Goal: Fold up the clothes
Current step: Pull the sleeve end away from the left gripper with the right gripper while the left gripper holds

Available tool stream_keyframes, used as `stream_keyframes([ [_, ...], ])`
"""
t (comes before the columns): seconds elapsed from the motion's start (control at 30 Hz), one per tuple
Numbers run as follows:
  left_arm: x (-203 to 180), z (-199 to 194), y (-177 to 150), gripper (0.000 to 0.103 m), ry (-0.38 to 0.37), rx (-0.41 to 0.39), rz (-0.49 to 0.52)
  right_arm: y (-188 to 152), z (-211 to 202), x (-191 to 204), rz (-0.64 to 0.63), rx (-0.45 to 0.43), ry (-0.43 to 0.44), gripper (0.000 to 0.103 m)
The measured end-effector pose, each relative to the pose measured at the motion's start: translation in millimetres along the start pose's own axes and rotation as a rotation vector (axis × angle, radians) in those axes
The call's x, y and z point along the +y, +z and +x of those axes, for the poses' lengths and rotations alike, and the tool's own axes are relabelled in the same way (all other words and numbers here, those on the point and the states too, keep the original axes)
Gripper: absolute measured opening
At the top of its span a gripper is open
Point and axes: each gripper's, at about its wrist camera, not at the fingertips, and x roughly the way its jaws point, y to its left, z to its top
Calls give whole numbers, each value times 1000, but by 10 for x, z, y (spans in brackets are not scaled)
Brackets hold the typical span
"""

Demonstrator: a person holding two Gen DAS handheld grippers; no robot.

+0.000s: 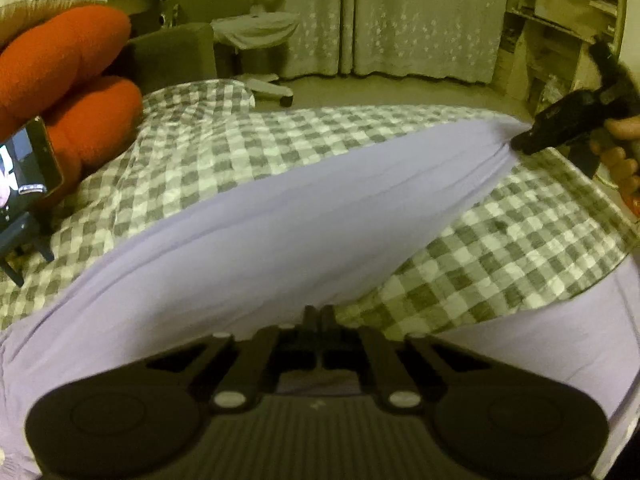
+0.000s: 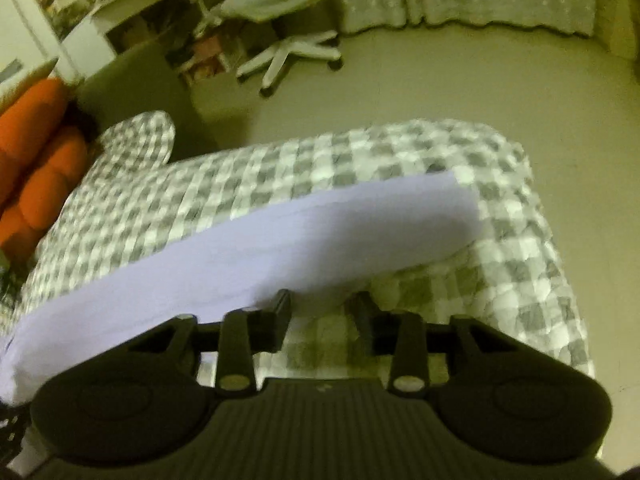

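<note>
A pale lilac garment (image 1: 280,224) stretches in a long band over the grey-and-white checked bedspread (image 1: 208,148). My left gripper (image 1: 319,314) is shut on its near edge. In the left wrist view the right gripper (image 1: 520,145) touches the garment's far end, where the cloth bunches. In the right wrist view the right gripper (image 2: 324,304) has its fingers apart, the garment (image 2: 280,240) lying against its left finger (image 2: 282,306) with nothing between the jaws.
Orange cushions (image 1: 68,80) and a phone on a stand (image 1: 24,172) sit at the bed's left. A white swivel chair (image 2: 288,20) stands on the floor beyond the bed. Curtains (image 1: 400,20) and shelves (image 1: 568,32) line the far wall.
</note>
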Motion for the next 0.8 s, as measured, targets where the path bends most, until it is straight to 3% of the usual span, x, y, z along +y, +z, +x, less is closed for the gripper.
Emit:
stream_keyframes([
  [0.03,-3,-33,4,1,-5,-10,-2,10,3,-20,9,-19,-15,8],
  [0.17,22,-88,-12,1,-25,-25,-2,43,-5,-131,48,-75,-61,7],
  [0.4,-51,-76,-41,1,-20,-4,32,59,-72,-412,147,-76,-72,17],
  [0.67,-63,-103,-72,1,-17,-9,37,166,-72,-616,216,-121,-69,18],
  [0.8,-79,-106,-75,1,-14,-8,47,281,-41,-605,185,-176,-144,18],
])
